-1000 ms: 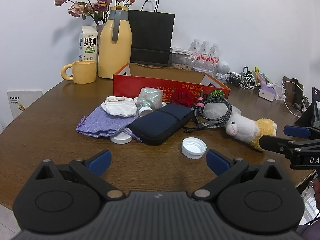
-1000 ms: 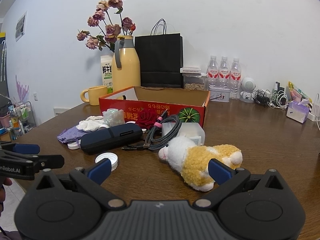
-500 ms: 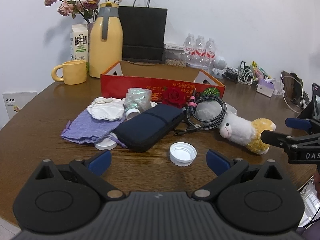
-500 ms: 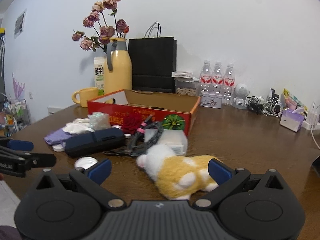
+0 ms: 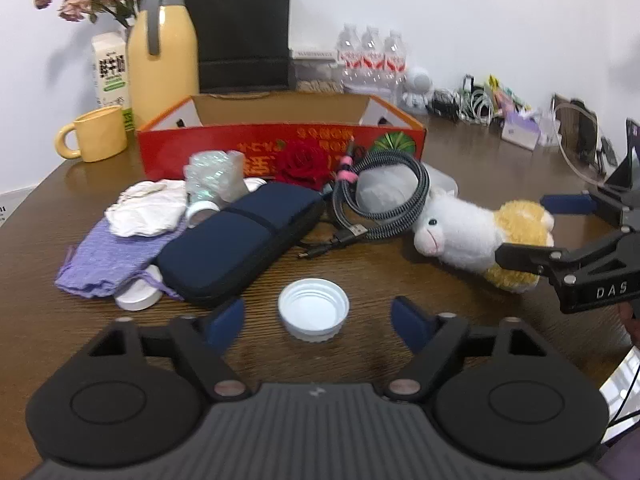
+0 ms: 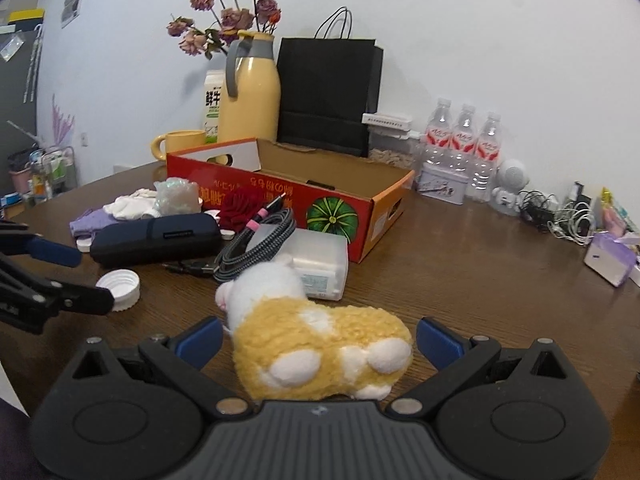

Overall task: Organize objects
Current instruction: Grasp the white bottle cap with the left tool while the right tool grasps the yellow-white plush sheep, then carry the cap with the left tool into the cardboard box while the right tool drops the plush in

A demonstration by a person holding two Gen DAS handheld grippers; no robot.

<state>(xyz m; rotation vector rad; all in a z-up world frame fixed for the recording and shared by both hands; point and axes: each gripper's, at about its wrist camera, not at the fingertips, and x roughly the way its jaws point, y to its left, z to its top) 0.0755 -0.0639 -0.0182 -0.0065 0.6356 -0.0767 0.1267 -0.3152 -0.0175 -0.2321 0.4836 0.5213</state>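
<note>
A white and yellow plush alpaca (image 6: 320,348) lies on the brown table, between the open fingers of my right gripper (image 6: 318,338); it also shows in the left wrist view (image 5: 476,236). A white bottle cap (image 5: 313,309) lies open side up between the open fingers of my left gripper (image 5: 316,318); it also shows in the right wrist view (image 6: 120,285). Behind lie a navy pouch (image 5: 240,240), a coiled grey cable (image 5: 384,208), a purple cloth bag (image 5: 108,256) and a red rose (image 5: 304,160). An open red cardboard box (image 5: 280,140) stands further back.
A yellow mug (image 5: 96,134), a yellow jug (image 5: 164,52) with dried flowers, a milk carton (image 5: 110,68) and a black paper bag (image 5: 240,32) stand along the wall. Water bottles (image 6: 460,140), a small white robot figure (image 6: 512,188) and tangled cables (image 6: 560,216) crowd the back right.
Both grippers have moved forward and down. The cap now sits between my left fingers and the plush between my right fingers. Both stay open.
</note>
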